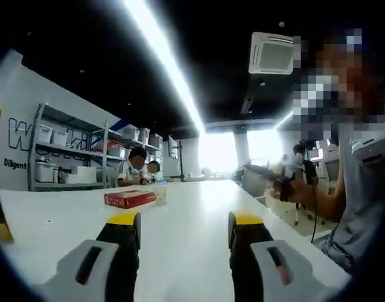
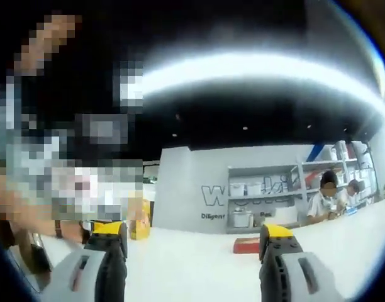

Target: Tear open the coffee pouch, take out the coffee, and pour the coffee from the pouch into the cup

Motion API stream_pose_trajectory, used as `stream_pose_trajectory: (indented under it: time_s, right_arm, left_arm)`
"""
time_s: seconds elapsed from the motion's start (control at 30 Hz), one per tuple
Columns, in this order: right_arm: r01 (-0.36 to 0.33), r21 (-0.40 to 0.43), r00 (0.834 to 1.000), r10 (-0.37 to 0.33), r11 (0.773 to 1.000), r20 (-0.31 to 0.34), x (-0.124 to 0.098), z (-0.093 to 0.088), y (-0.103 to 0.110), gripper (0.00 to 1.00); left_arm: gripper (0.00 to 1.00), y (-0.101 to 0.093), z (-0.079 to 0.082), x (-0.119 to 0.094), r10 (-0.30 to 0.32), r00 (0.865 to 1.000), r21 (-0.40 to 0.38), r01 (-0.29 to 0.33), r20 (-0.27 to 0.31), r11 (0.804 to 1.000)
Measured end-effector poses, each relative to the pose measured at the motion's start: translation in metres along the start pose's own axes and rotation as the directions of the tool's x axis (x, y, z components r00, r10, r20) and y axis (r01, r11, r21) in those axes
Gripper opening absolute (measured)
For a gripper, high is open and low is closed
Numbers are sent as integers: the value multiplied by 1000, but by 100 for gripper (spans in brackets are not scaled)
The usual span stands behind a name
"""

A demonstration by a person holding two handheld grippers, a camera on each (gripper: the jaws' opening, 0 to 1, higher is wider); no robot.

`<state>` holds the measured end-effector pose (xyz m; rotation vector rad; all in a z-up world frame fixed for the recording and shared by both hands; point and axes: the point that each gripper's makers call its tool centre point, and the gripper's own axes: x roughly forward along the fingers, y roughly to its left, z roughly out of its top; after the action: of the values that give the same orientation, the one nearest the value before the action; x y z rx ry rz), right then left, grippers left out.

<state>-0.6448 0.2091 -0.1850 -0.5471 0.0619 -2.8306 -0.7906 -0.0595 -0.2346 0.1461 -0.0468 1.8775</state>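
Jaws of your left gripper and right gripper stand wide apart, empty, above the white counter; a flat red box lies ahead.

Ahead of your left gripper the white table lies open; the one thing on that stretch is a red box lying left of centre with a small cup just beside it. From your right gripper the table is bare between the spread jaws, with the red box beyond and a yellow pouch upright near the left jaw
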Motion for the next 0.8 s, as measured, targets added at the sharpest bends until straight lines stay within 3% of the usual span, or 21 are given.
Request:
stream_pose_trajectory:
  time_s: [0.1,0.17,0.27,0.3,0.37,0.43,0.47,0.5,0.57,0.63,0.77,0.8]
  right_arm:
    - [3,-17,1000,-3,1000,0,-5,1,-1,87]
    - [10,-5,1000,-10,1000,15,-7,4,-4,87]
    - [8,-2,999,-8,1000,39,-9,6,-3,86]
    - [9,-3,999,-9,1000,40,-9,6,-3,86]
    - [10,-13,1000,-9,1000,28,-9,2,-1,86]
    - [11,-3,1000,-11,1000,20,-10,-1,0,86]
    - [11,1,1000,-11,1000,21,-10,-1,1,86]
    - [9,3,1000,-9,1000,22,-9,-1,3,86]
    - [3,-3,1000,-3,1000,21,-8,1,7,86]
    - [2,-12,1000,-1,1000,21,-6,3,10,86]
    - [-10,12,1000,10,1000,-20,-6,-4,17,86]
    - [-15,14,999,15,1000,-28,-7,-5,19,86]
  left_arm:
    - [69,-8,-6,2,41,997,19,-40,-72,999]
    - [71,-11,-8,0,114,988,58,-108,-109,992]
    - [77,-14,3,-10,240,968,53,-237,-76,970]
    - [78,-17,13,-15,270,963,39,-269,-21,962]
    - [79,-21,25,-28,328,944,-48,-327,26,944]
    - [79,-19,46,-56,460,882,-109,-449,106,887]
    - [79,-22,51,-67,504,856,-113,-493,118,863]
    - [79,-25,53,-75,533,838,-111,-522,119,846]
    - [78,-31,57,-109,666,735,-16,-670,128,742]
    - [76,-39,57,-132,736,662,-1,-743,141,669]
    - [76,-63,50,-159,790,602,-19,-794,113,608]
    - [76,-68,49,-164,798,594,-11,-802,104,598]
